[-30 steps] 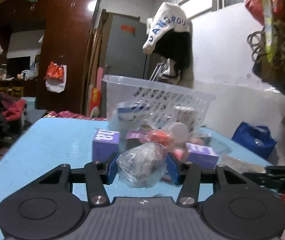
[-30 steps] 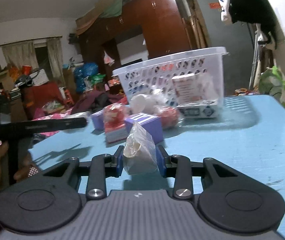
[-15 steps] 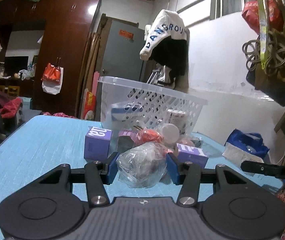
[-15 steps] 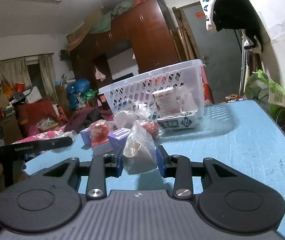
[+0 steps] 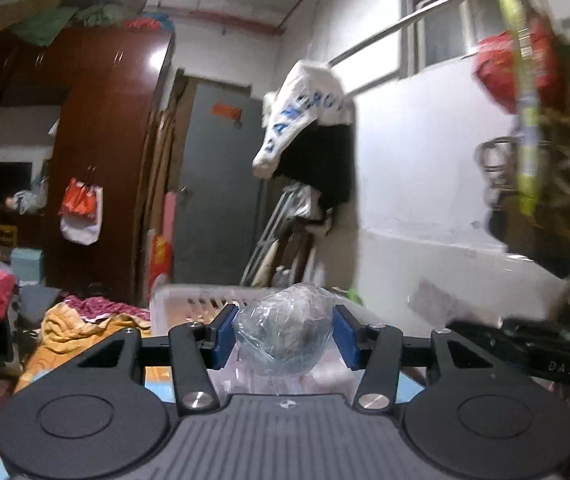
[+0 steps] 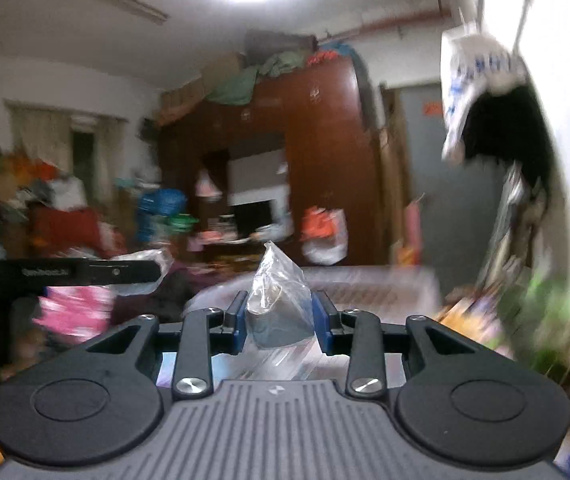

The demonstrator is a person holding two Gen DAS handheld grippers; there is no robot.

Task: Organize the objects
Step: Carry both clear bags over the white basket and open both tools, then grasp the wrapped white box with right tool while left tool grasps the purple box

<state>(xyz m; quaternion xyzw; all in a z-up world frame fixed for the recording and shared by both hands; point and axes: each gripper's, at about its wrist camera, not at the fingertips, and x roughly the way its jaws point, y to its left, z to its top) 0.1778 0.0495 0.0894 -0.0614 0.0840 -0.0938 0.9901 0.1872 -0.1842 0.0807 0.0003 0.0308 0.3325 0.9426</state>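
My left gripper is shut on a clear plastic bag with something dark inside, held above the rim of the white slotted basket. My right gripper is shut on a small clear plastic packet with a dark lump in it, held over the basket's blurred rim. The left gripper also shows side-on in the right wrist view, bag at its tip. The right gripper's black body crosses the left wrist view.
A brown wardrobe and a grey door stand behind. Clothes hang on the white wall. Bags hang at the right. Heaped clothes lie at the left. The right wrist view is motion-blurred.
Both grippers have risen from table height and moved forward to the basket, still holding their bags. The boxes and packets on the blue table have dropped out of view.
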